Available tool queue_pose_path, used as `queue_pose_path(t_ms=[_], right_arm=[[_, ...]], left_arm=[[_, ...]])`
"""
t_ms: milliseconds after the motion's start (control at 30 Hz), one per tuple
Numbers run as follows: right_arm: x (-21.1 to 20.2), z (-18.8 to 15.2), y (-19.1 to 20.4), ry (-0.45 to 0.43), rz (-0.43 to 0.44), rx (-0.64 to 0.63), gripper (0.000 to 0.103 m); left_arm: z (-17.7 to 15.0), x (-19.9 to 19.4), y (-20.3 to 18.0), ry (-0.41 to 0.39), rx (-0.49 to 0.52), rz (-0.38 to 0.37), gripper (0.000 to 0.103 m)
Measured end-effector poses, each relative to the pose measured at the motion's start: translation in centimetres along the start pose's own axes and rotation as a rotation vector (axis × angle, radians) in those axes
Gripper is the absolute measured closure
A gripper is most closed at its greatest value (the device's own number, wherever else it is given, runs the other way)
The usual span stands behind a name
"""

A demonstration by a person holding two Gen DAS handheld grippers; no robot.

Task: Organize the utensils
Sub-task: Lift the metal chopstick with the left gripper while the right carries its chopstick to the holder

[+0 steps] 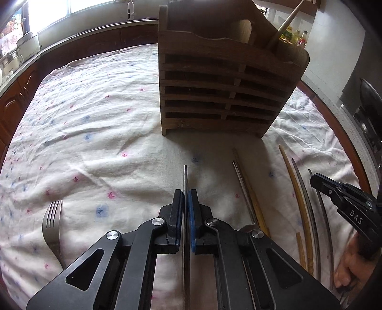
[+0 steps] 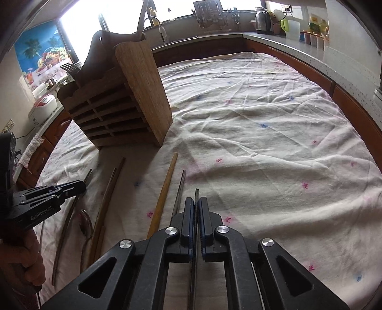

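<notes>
A slatted wooden utensil holder (image 1: 222, 78) stands on the cloth-covered table; it also shows in the right wrist view (image 2: 124, 100). My left gripper (image 1: 185, 194) is shut on a thin metal chopstick (image 1: 185, 177) that points at the holder. My right gripper (image 2: 196, 201) is shut on another metal chopstick (image 2: 196, 194); this gripper also shows at the right of the left wrist view (image 1: 315, 178). Wooden chopsticks (image 1: 292, 178) and metal ones (image 1: 243, 176) lie on the cloth between the grippers. A fork (image 1: 52, 221) lies at the left.
The holder holds a wooden spoon handle (image 1: 286, 22) and a fork (image 2: 70, 68). A metal spoon (image 2: 86, 221) lies among the loose chopsticks. A white floral cloth (image 2: 262, 124) covers the table. Kitchen counters with a kettle (image 2: 262, 18) and jars ring the table.
</notes>
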State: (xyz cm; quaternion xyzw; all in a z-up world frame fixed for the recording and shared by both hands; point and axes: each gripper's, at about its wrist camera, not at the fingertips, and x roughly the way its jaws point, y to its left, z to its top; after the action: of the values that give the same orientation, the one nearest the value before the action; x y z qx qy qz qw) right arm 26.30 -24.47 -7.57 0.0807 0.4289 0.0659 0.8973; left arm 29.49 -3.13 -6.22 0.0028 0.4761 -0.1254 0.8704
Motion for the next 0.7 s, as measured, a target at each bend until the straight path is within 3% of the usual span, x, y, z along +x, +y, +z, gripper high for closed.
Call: queue_pose_path(t_ms=[700], right_arm=[[-10.5, 1.8, 2.1, -0.224, 0.088, -0.010, 0.099]], left_arm=[[-1.6, -13.7, 0.7, -0.228, -0.046, -0.156, 0.099]])
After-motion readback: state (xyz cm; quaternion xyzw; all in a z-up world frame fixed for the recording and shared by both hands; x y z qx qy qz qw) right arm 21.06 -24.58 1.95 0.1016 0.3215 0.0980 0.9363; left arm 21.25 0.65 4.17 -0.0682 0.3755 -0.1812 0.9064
